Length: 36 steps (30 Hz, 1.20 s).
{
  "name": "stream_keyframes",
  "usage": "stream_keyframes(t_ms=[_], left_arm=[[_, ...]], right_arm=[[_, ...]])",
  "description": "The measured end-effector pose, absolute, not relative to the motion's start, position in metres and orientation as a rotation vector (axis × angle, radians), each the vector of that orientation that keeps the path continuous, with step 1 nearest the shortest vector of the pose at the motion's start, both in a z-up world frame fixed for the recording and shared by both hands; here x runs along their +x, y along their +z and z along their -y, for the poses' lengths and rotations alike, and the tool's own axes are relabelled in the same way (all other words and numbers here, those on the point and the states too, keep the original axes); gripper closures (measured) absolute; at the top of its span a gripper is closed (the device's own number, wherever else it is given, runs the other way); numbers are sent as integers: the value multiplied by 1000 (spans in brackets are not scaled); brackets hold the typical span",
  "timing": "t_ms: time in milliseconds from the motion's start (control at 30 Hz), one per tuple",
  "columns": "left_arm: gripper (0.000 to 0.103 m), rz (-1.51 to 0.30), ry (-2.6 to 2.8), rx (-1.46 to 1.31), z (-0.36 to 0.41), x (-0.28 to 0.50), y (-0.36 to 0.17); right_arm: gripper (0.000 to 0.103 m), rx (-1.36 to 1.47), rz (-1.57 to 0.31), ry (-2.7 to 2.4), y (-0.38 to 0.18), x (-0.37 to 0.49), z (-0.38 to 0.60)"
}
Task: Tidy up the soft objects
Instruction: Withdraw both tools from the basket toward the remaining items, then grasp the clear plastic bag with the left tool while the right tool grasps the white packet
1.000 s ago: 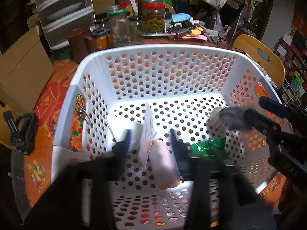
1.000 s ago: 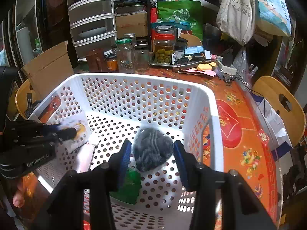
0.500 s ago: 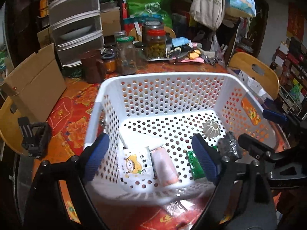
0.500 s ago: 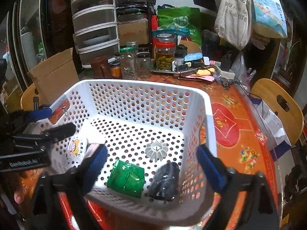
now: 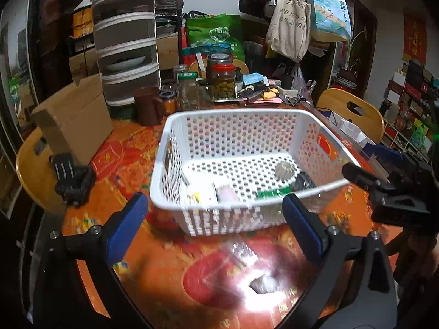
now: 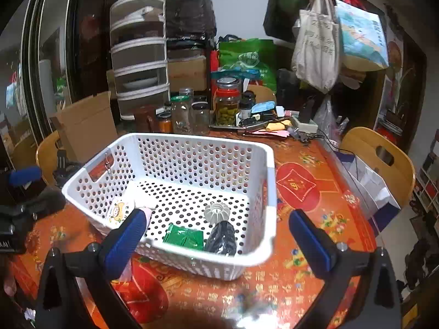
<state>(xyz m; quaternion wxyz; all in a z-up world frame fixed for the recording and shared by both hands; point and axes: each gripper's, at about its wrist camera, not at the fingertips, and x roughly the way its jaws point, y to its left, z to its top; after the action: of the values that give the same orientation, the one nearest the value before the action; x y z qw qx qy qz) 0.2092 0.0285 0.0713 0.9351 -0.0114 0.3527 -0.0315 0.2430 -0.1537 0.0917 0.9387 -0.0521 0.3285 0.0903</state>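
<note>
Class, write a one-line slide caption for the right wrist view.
Open right gripper hovers before a white basket holding a green packet, dark bundle and cartoon pouch.

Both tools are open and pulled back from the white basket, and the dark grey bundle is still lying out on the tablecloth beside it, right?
Not quite. The dark grey bundle is inside the white basket, next to the green packet, as the right wrist view shows. The rest holds: the left tool and the right tool are both open and holding nothing.
</note>
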Motion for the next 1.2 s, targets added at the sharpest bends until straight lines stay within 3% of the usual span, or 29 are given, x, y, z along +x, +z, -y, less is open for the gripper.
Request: stream_keyframes(t_ms=[300,533,767,833,900,933,1000,1200], left_arm=[[6,-794,-26,-99,-36,180,10],[6,-900,-16,-97,-21,203,-46],[7,-948,-12,-87,-5,227,-76],[14,-962,-13,-80,-2,231,-81],[34,-972,-8,-75,-1,233,-85],[38,-970,3,-62,-1,233,-87],[57,-961,2,-58,-3,233,-87],[72,-954,-2,-73,-31,230,-91]], right_arm=[[0,-60,-713,179,52,195,170],[0,-58,-800,184,4,166,169],[0,-16,-813,223,-9,154,169],[0,-20,-821,230,-13,154,167],[0,-16,-821,245,-14,153,164],[0,-15,-822,251,-14,153,162],[0,-18,-825,273,-16,152,156],[0,-49,-844,366,-23,153,121]])
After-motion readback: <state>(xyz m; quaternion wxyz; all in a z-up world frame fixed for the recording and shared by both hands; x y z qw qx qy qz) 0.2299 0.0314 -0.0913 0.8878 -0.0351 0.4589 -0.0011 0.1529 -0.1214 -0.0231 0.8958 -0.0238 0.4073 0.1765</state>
